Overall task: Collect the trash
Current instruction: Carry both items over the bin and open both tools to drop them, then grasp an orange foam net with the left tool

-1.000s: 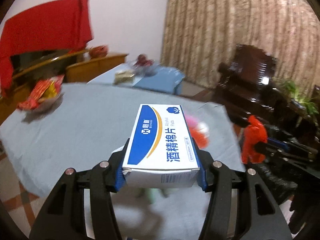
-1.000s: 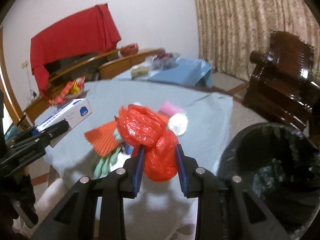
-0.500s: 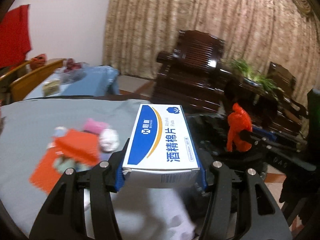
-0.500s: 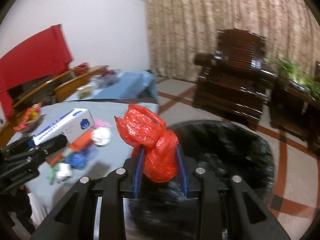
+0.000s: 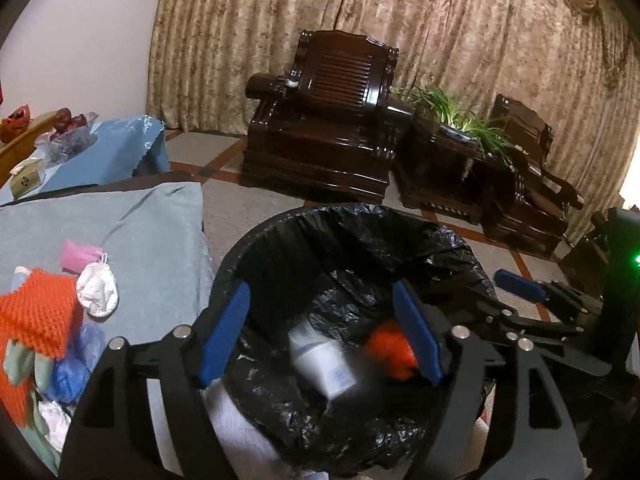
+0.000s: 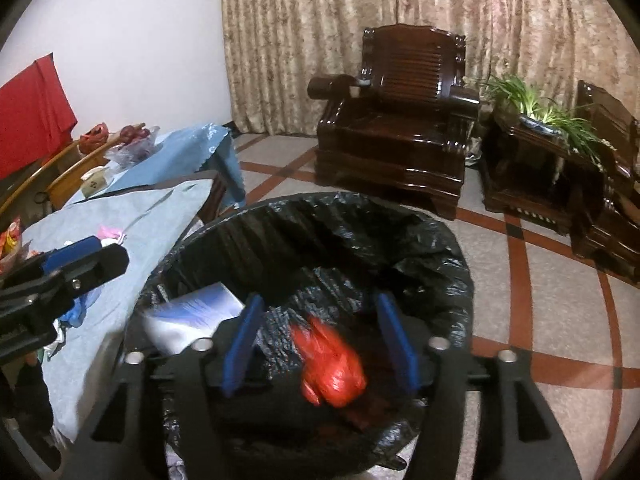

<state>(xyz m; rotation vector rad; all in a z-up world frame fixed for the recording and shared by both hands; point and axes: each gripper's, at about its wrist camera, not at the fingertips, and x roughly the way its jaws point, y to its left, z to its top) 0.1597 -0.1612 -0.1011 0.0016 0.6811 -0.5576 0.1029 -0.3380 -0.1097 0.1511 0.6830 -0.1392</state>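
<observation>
Both grippers have let go over the bin.
Box and red bag lie inside; left gripper and right gripper jaws spread.

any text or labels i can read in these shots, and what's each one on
None can be read.
White and blue box falling into the black-lined bin: print on it, motion-blurred, unreadable.
Small box on the blue-covered side table: a mark on its face, too small to read.
Red snack packet at the frame edge: too cut off to read.
</observation>
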